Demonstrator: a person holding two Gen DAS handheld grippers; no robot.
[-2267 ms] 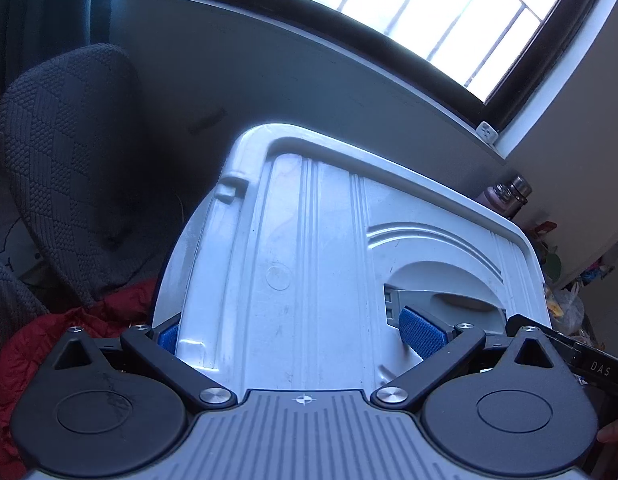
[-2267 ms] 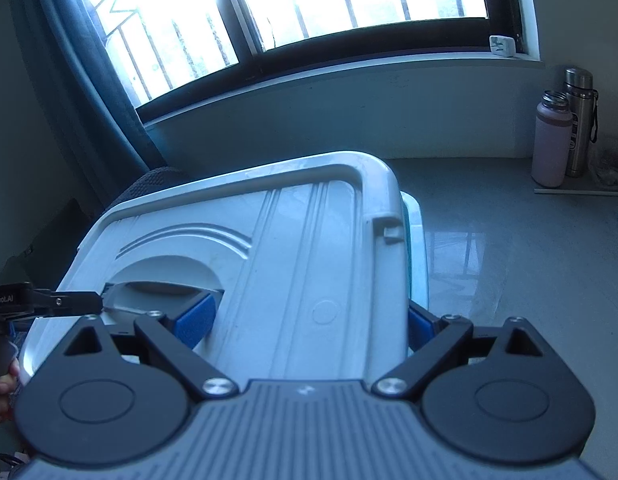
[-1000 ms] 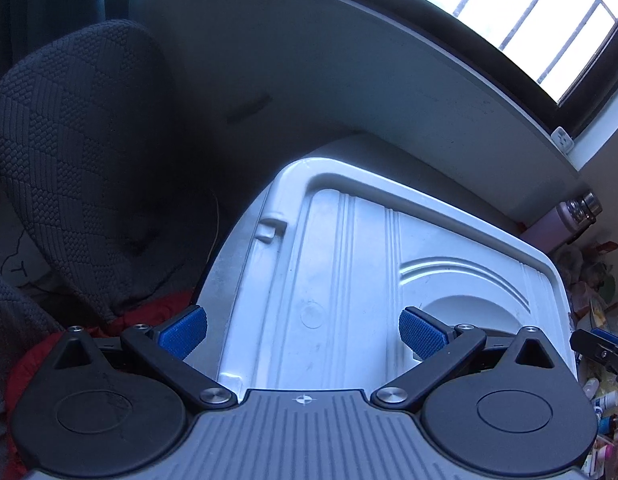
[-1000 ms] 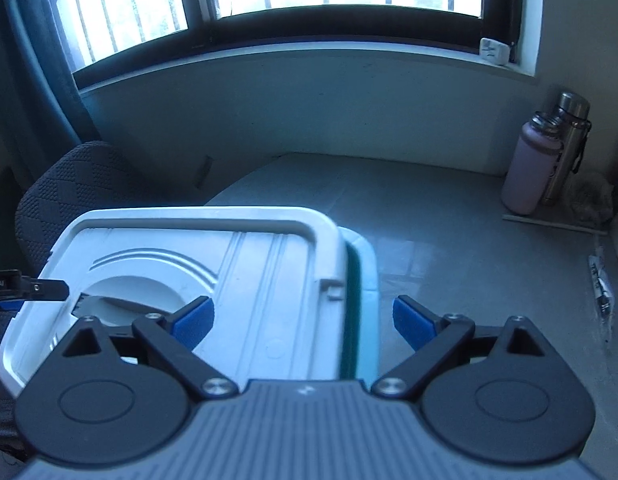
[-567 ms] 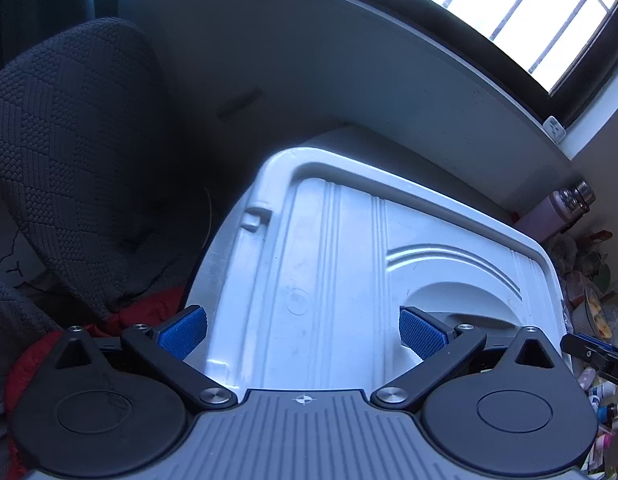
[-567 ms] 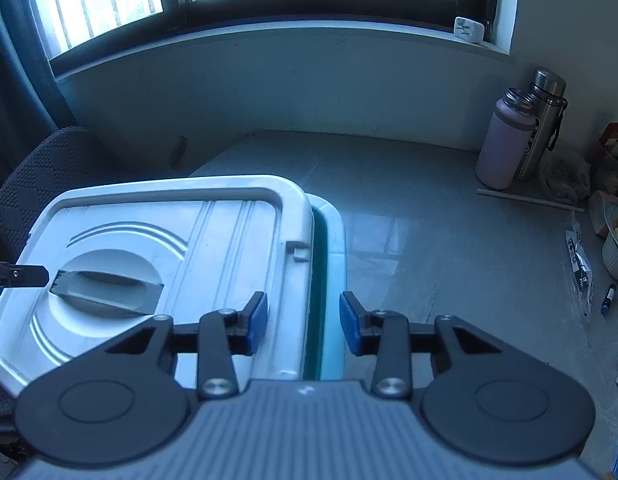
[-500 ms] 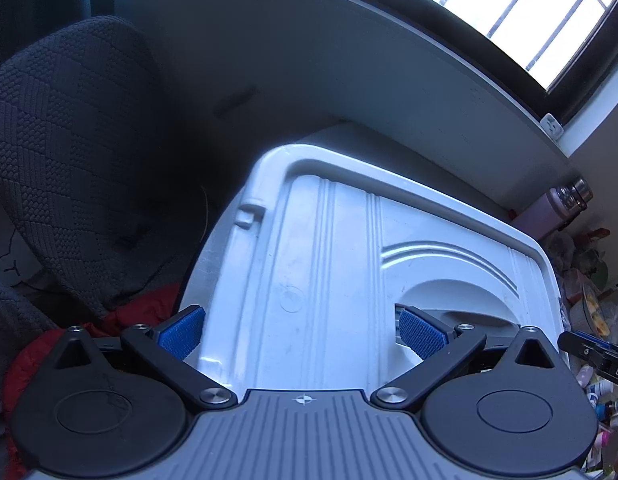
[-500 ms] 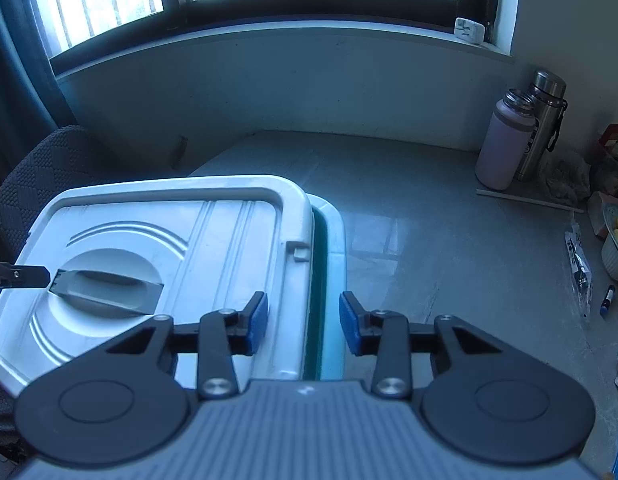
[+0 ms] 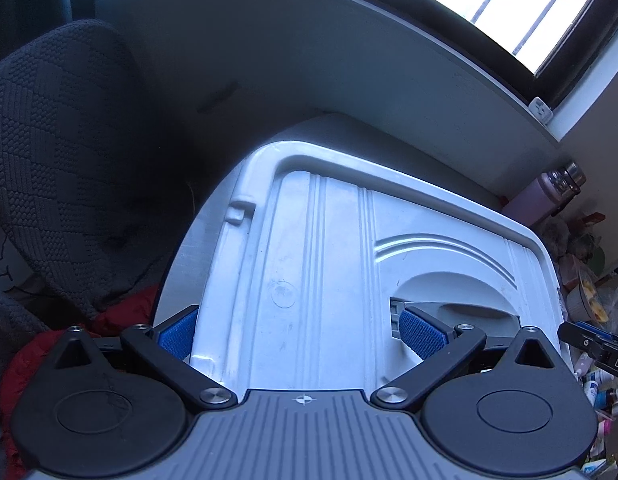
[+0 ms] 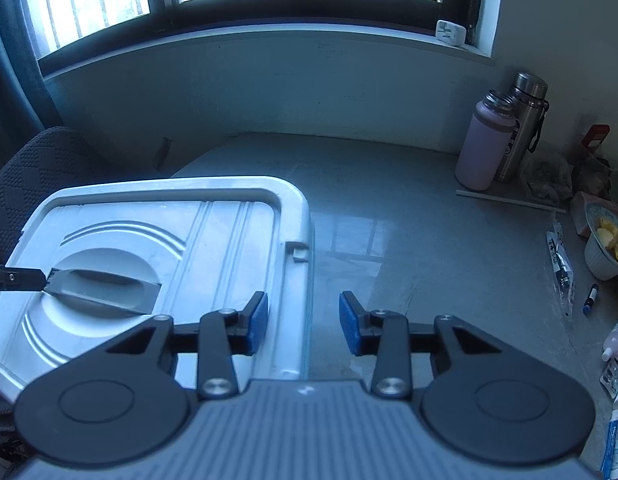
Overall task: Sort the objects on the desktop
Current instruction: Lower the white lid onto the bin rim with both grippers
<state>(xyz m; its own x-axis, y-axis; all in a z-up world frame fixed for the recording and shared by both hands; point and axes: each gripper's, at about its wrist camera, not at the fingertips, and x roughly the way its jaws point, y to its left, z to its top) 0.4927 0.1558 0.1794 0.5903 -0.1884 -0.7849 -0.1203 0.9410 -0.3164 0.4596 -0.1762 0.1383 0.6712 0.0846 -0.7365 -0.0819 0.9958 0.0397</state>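
Observation:
A white box lid [image 9: 321,272] with a grey recessed handle [image 9: 469,312] lies on the desk. My left gripper [image 9: 299,334] is open and straddles the lid's near end. Its left pad is at the lid's left edge and its right pad is at the handle recess. In the right wrist view the same lid [image 10: 213,248] is at the left. My right gripper [image 10: 303,322] hangs over the lid's right rim with its jaws drawn close together. I see no pad pressing on the rim. A tip of the left gripper [image 10: 17,278] reaches the handle [image 10: 105,284].
The grey desk [image 10: 389,200] runs right of the box. A pink bottle [image 10: 485,148] and a steel flask [image 10: 525,120] stand at the back right. A bowl of fruit [image 10: 607,248] and a pen [image 10: 590,299] lie at the right edge. A dark chair [image 9: 57,160] and red cloth [image 9: 25,364] are to the left.
My right gripper's jaws went from wide apart to close together and have stayed so. The lid now covers the teal box rim that showed beside it. The left gripper stays wide.

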